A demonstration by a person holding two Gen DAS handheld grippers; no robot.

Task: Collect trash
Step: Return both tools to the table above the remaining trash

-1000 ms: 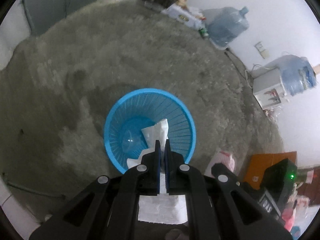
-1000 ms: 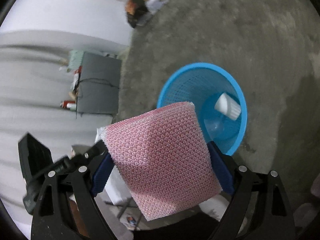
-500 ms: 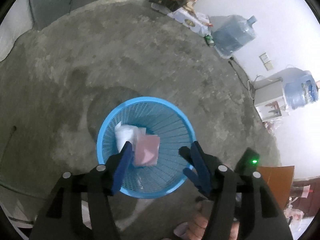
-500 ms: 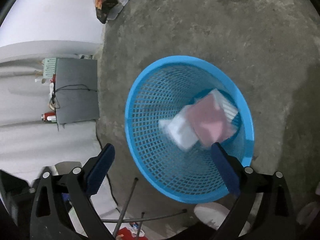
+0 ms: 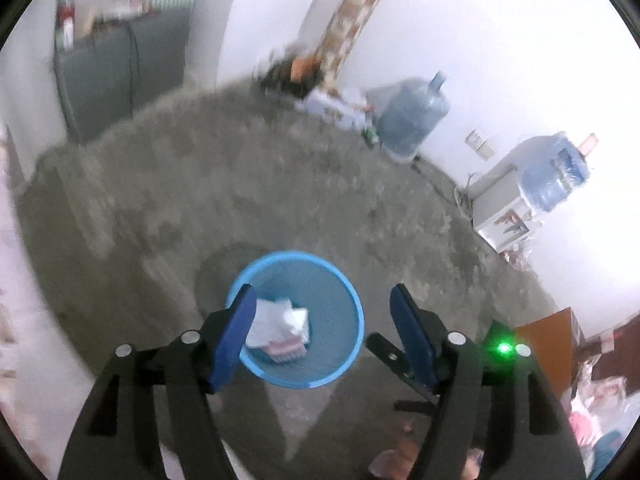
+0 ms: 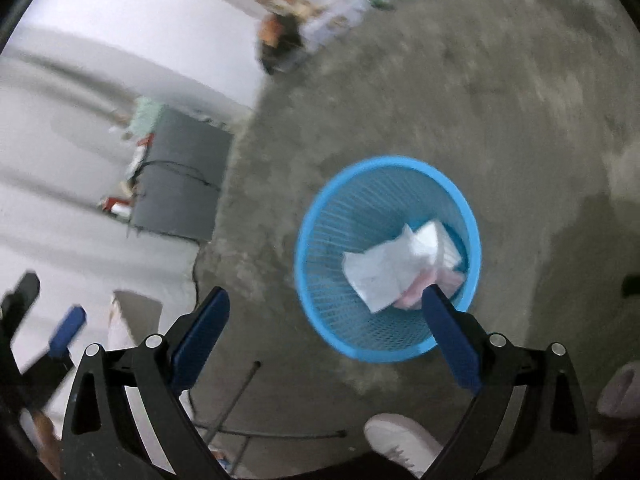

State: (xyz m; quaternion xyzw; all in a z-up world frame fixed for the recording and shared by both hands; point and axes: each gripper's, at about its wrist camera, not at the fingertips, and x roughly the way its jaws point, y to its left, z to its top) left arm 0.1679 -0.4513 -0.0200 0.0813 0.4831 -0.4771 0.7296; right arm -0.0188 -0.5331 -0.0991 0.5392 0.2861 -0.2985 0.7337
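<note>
A round blue mesh trash basket [image 5: 340, 292] stands on the concrete floor; it also shows in the right wrist view [image 6: 320, 216]. Inside lie white crumpled paper [image 5: 276, 316] [image 6: 384, 268] and a pink mesh sponge [image 5: 286, 347] [image 6: 416, 292] under it. My left gripper [image 5: 322, 300] is open and empty, high above the basket. My right gripper [image 6: 326, 300] is open and empty, above and left of the basket.
Two large water bottles [image 5: 412, 114] [image 5: 554, 172] and a white dispenser [image 5: 500, 212] stand along the right wall. A grey cabinet [image 5: 120, 72] [image 6: 180, 184] stands at the left. Boxes and clutter [image 5: 320, 88] lie by the far wall. A shoe [image 6: 400, 444] is near the basket.
A second ago the left gripper held white paper and the right held the pink sponge; both opened and dropped them into the basket. Both grippers have since risen away from it.
</note>
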